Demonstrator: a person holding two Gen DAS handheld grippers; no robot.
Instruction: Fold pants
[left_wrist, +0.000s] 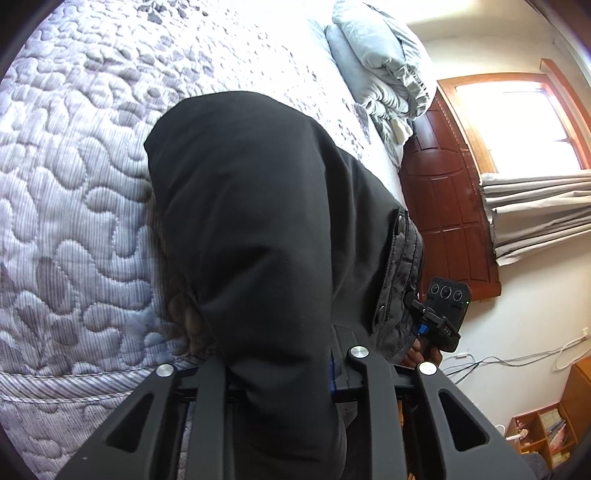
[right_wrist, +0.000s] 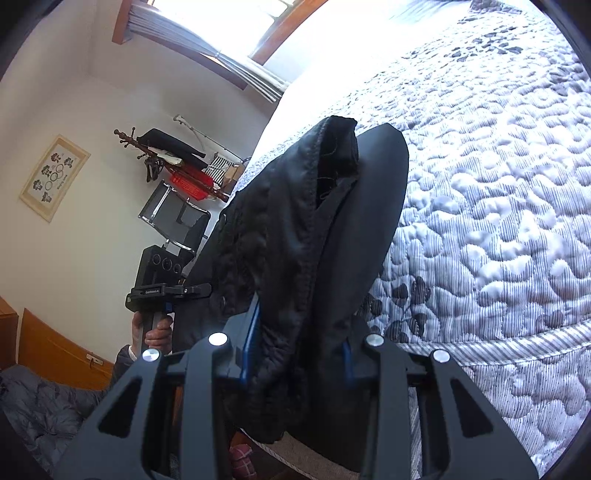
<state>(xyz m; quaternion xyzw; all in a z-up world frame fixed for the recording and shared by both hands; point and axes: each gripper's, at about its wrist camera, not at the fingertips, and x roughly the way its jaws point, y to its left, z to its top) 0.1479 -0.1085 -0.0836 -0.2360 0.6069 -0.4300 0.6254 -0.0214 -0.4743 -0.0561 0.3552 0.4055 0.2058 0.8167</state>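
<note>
Bedroom setting, with a quilted bed (left_wrist: 74, 192) as the working surface; we note the black pants (left_wrist: 258, 229) raised above its near edge, bunched and hanging, their far end appearing to rest on the quilt, though contact there is hidden by the cloth itself.

The left hand-held gripper (left_wrist: 284, 373) is closed on a thick fold of the pants, the cloth filling the space between its fingers; the right hand-held gripper (right_wrist: 299, 350) likewise clamps a gathered portion showing a stitched hem or waistband edge, the lining turned outward. Each device is visible from the other's camera, close beside the garment, so the two grips sit near together.

We judge the step in hand to be an early one: lifting and carrying the garment to the bed for laying out; no flat fold is visible yet. The next move, in our assessment, calls for drawing the two grips apart to tension the cloth, then lowering it flat on the quilt, legs aligned; the risk is that the bunched layers settle twisted.

Beyond the garment: folded grey bedding (left_wrist: 380, 62) at the far end of the bed; a dark wooden headboard (left_wrist: 443, 206); a curtained window (left_wrist: 517, 122).
</note>
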